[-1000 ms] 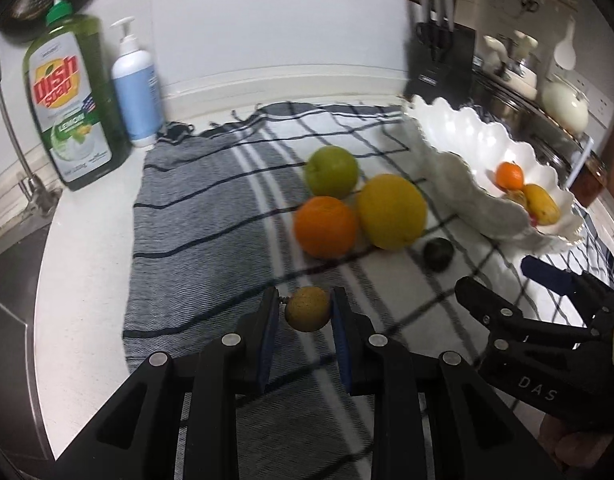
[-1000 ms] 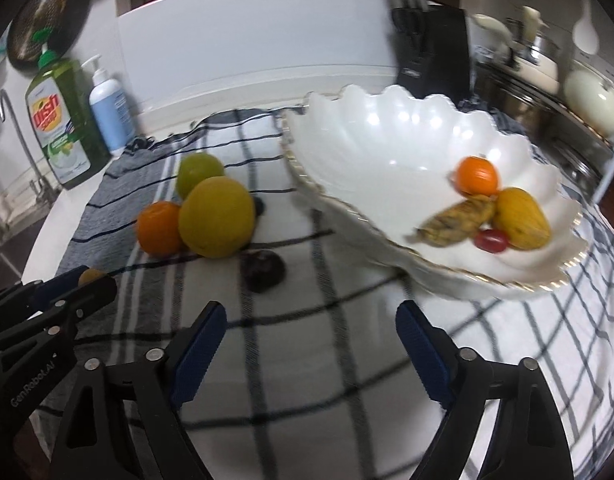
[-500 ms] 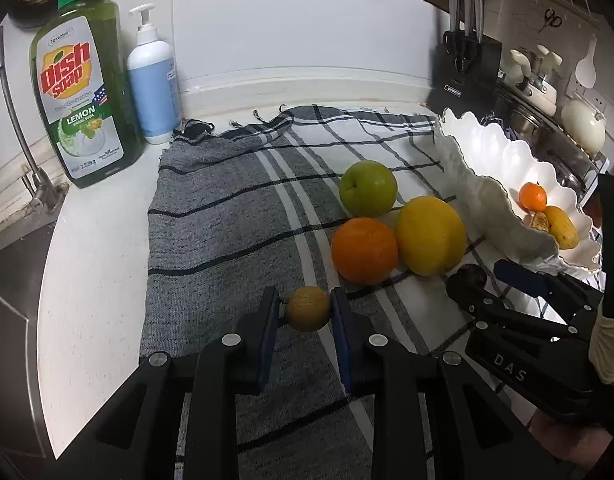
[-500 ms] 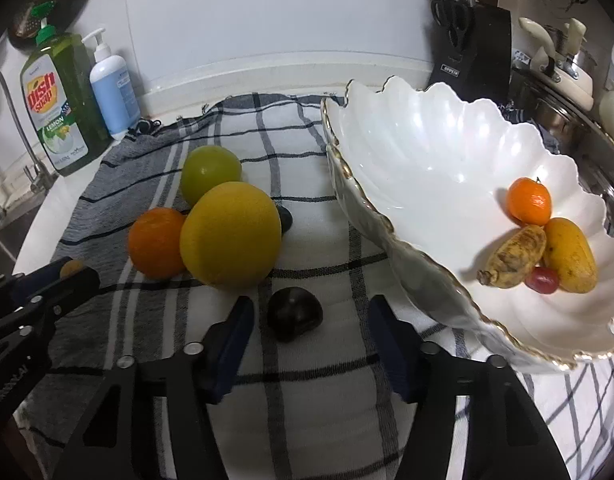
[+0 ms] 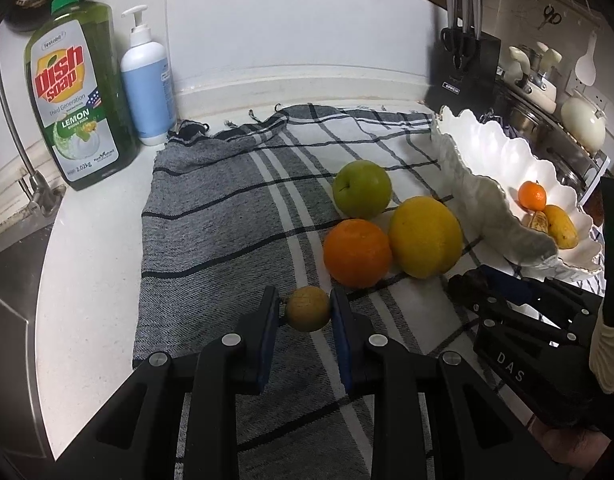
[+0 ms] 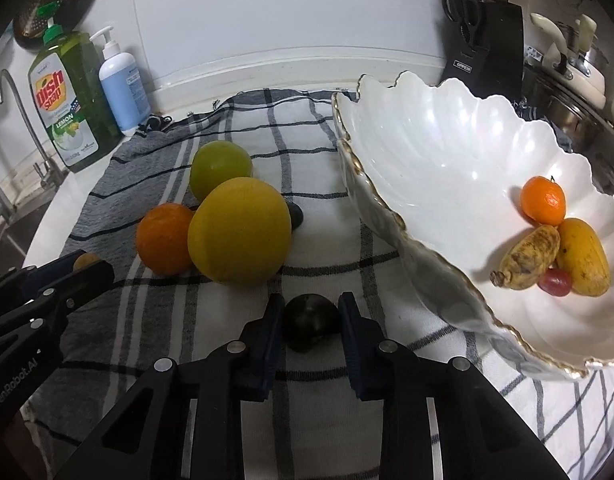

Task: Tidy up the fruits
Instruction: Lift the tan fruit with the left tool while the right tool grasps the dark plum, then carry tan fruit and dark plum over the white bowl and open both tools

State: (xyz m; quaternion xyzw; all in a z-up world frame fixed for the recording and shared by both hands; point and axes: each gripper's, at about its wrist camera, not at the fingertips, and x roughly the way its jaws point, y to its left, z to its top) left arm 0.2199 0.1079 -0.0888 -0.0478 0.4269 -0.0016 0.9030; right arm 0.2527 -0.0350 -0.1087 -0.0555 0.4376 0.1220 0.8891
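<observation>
White counter (image 5: 91, 248) under checked grey-and-white cloth (image 5: 227, 216). White wall panel (image 5: 299, 28) behind. At left, steel sink (image 5: 7, 280) with tap (image 5: 15, 136), green dish soap bottle (image 5: 79, 92) beside blue pump bottle (image 5: 147, 84). At right, black knife block (image 5: 465, 68), then rack with pots and utensils (image 5: 547, 92). Glare on wall.
</observation>
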